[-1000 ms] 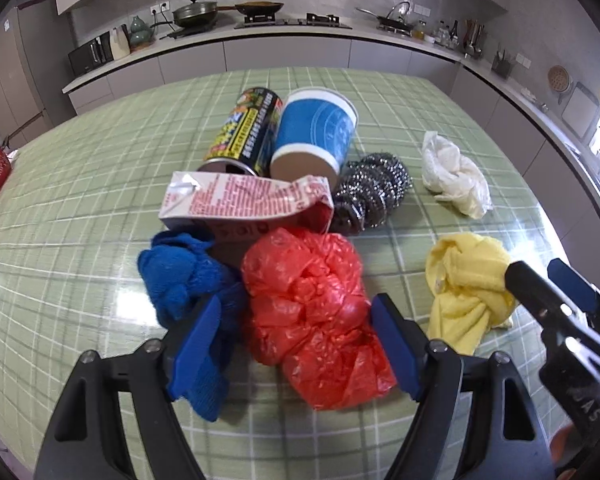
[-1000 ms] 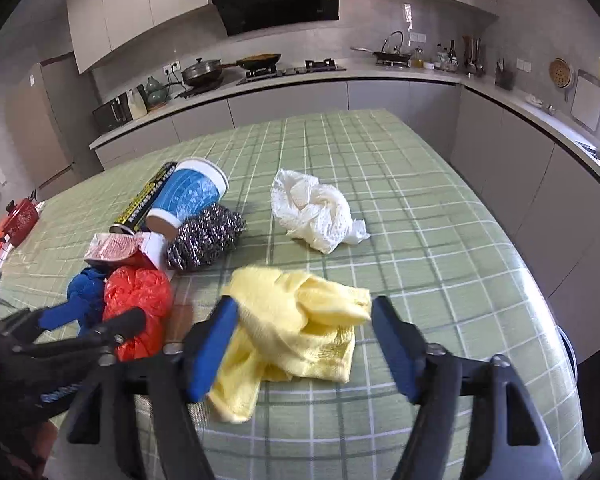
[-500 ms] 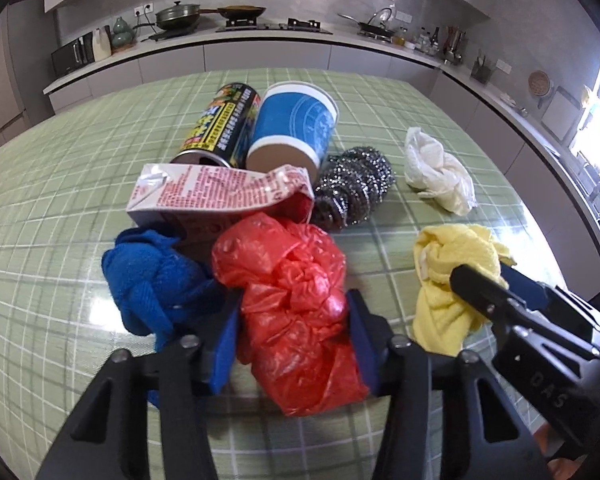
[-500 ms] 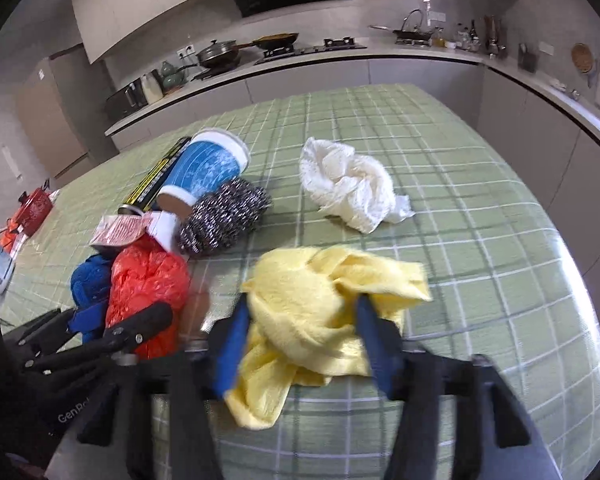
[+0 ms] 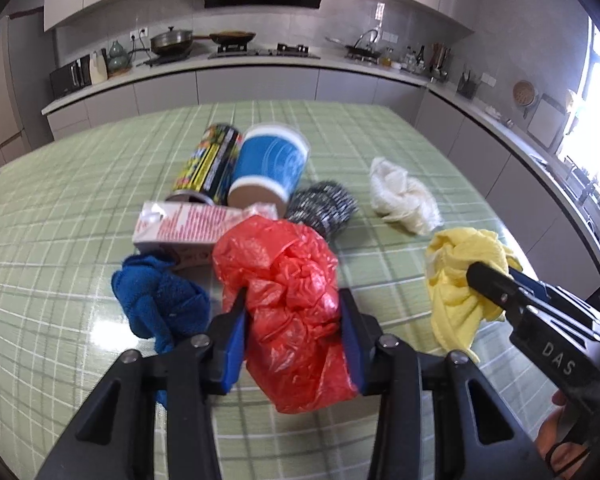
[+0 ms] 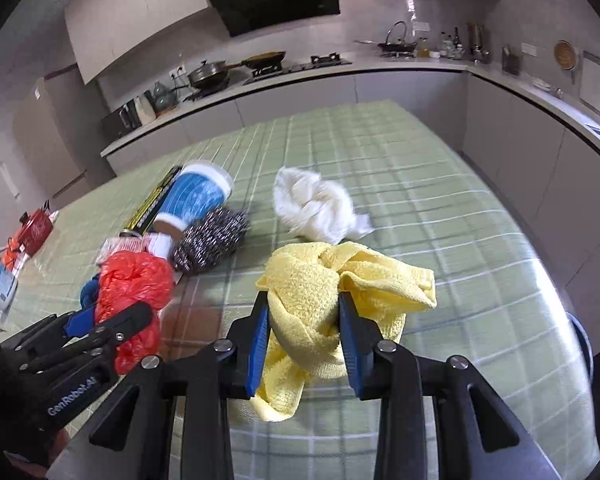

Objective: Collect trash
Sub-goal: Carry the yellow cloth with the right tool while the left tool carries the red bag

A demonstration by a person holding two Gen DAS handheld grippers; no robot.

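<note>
Trash lies in a loose cluster on the green checked tablecloth (image 5: 380,136) of the kitchen table, and I have 2 pieces of it in my grip. My left gripper (image 5: 294,330) is clamped on the crumpled red plastic bag (image 5: 284,280), its blue pads pressing in from both sides. My right gripper (image 6: 302,332) is squeezed onto the knotted yellow terry cloth (image 6: 320,284), whose loose end hangs down below the pads (image 6: 260,340).

Just beside the red bag, on its left, sits the bunched blue terry cloth (image 5: 156,296). Behind the bag lies the flattened pink-and-white drink carton (image 5: 184,226) on its side, touching the blue cloth's far edge. Beyond the carton are 2 containers, both tipped over side by side: a blue-and-white paper cup (image 5: 270,168) with its brown base facing me, and a black-and-yellow printed can (image 5: 208,160). I cannot tell whether either holds anything. A steel wool scourer (image 5: 324,208) rests against the cup's right side, and a crumpled white cloth (image 5: 404,196) lies apart, further right.
</note>
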